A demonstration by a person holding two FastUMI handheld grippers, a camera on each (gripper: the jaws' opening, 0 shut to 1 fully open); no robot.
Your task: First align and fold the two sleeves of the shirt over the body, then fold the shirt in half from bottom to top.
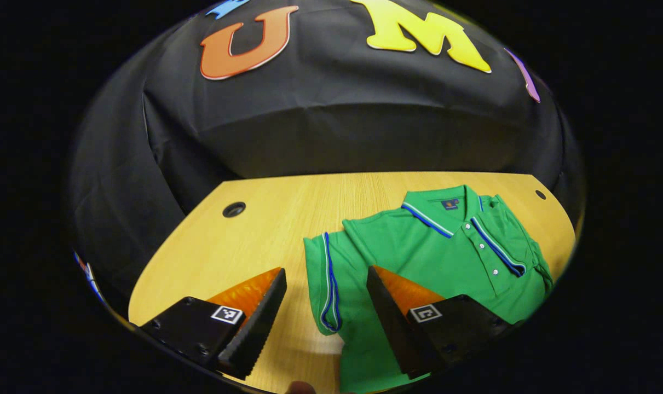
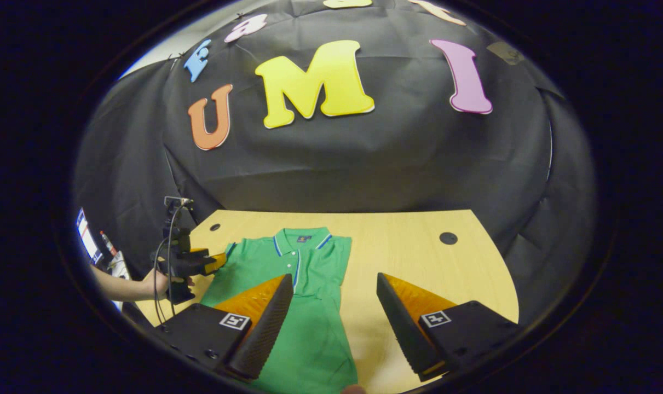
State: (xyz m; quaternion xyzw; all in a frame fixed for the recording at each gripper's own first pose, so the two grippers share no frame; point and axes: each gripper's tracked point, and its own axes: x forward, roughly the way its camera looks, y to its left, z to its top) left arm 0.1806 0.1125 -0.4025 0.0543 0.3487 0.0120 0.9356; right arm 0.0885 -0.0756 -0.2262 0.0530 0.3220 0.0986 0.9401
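**A:** so where's the polo at? In the left gripper view the green polo shirt (image 1: 419,257) lies flat on the wooden table (image 1: 243,241), lower right of the frame, collar (image 1: 451,216) pointing up toward the back wall. One sleeve (image 1: 323,279) with blue-white trim sticks out at lower center.

**B:** yep, and the left gripper (image 1: 326,303) has its jaws wide apart, nothing between them (the sleeve edge just shows through the gap).

**A:** right gripper view?

**B:** shirt sits lower center-left, the side toward frame right looks folded in already. Right gripper (image 2: 334,309) jaws spread apart too, hovering above the hem end. A hand (image 2: 159,284) holds the other gripper at the left edge, beside the shirt's shoulder.
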